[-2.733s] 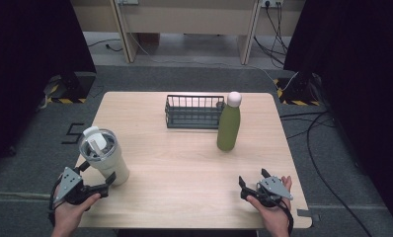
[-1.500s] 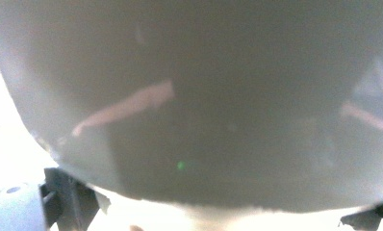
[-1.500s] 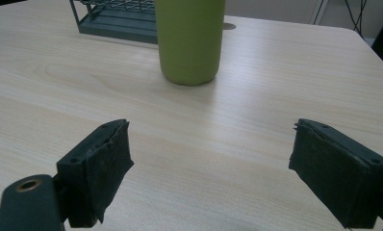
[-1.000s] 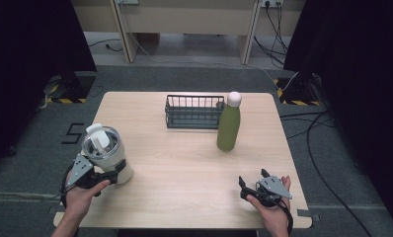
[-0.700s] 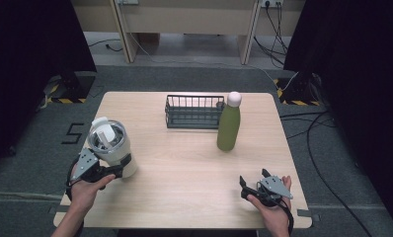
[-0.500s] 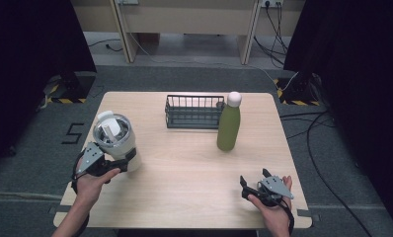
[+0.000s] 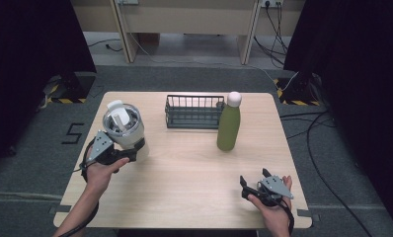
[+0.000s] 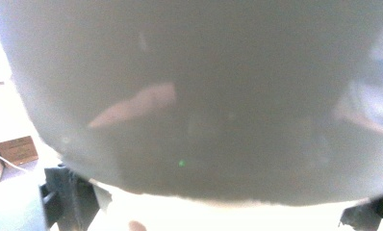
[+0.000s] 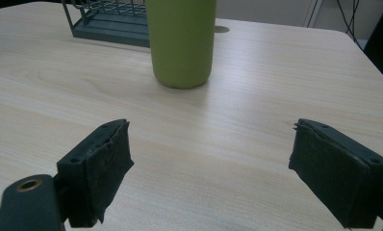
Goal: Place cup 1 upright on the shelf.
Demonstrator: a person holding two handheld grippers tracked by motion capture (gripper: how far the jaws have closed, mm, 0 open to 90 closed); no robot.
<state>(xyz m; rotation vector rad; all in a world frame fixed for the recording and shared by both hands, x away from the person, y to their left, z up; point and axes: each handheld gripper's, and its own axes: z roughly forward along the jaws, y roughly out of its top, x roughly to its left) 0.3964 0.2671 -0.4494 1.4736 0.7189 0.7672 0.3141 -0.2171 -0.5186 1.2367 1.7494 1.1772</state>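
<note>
Tumbler [image 7: 124,129] sits at the left of the high view, lifted and tilted, its lidded top turned toward the camera, with the left gripper [image 7: 130,154] clamped on it low down, near where the body narrows. In the left gripper view the grey wall of the tumbler [image 8: 194,96] looms right against the lens, with the jaws just visible at the lower corners, hugging it.

It looks like a stiff, insulated steel cup: smooth and likely slippery, top-heavy with that lid, and heavier still if anything is inside, which I cannot tell. A hold on the wide part of the body, squarely across it, seems safer than one at the tapered base, where it could swing or slide out.

The right gripper [image 7: 251,186] rests at the lower right of the table [image 7: 194,168], its jaws apart and empty. The green bottle [image 9: 181,41] stands upright ahead of it, beside the wire basket [image 7: 193,112].
</note>
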